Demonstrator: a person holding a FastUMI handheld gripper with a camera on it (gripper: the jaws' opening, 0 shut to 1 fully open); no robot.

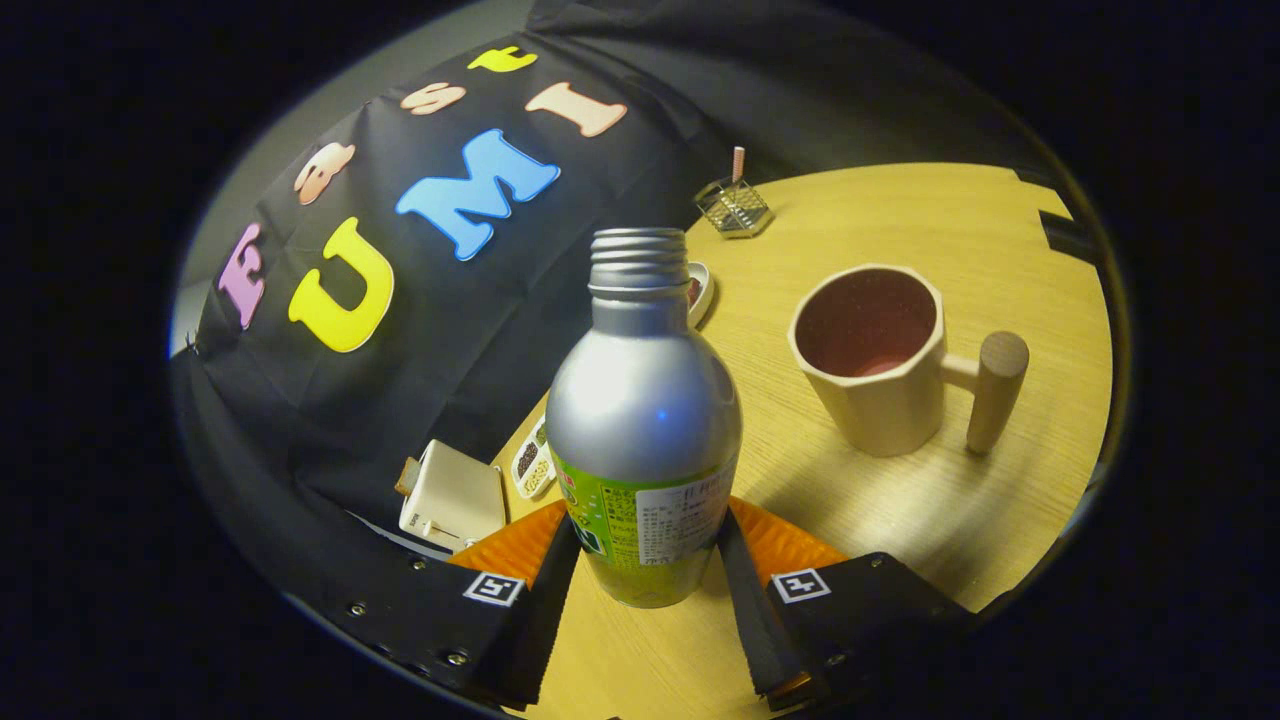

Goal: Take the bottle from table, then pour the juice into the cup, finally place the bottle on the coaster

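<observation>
1. Bottle first: the silver aluminium bottle (643, 400) with a green label and an open threaded neck stood between the two fingers of the gripper (645, 560); both fingers pressed on its lower body at the label, one on each side, so the claw was clamped on it.
2. Whether the base rested on the pale wooden table (930, 520) or hung just above it could not be told; the bottom edge sat close to the wood, and the view itself was tilted.
3. Taking the bottle as the landmark: the cream faceted cup (868, 355) with a round wooden peg handle stood beyond it and to the right, well apart, mouth open, inside dark and reddish; whether it held liquid was unclear.
4. Just behind the neck showed part of a small white dish (699, 292); far beyond, a little wire basket (733, 207) with a pink stick; to the left and near, a cream boxy object (452, 497) and a small white tray of seeds (533, 462).
5. Judgement: the grasp looked made, the pour not yet done.
6. Risks from here: the hold sat low on a smooth metal body, so the bottle could swing or slip when tipped; with no cap, a hasty carry could slop juice onto the table; the cup's mouth was modest, so a tilt begun too early would miss it; no coaster could be picked out with certainty.
</observation>
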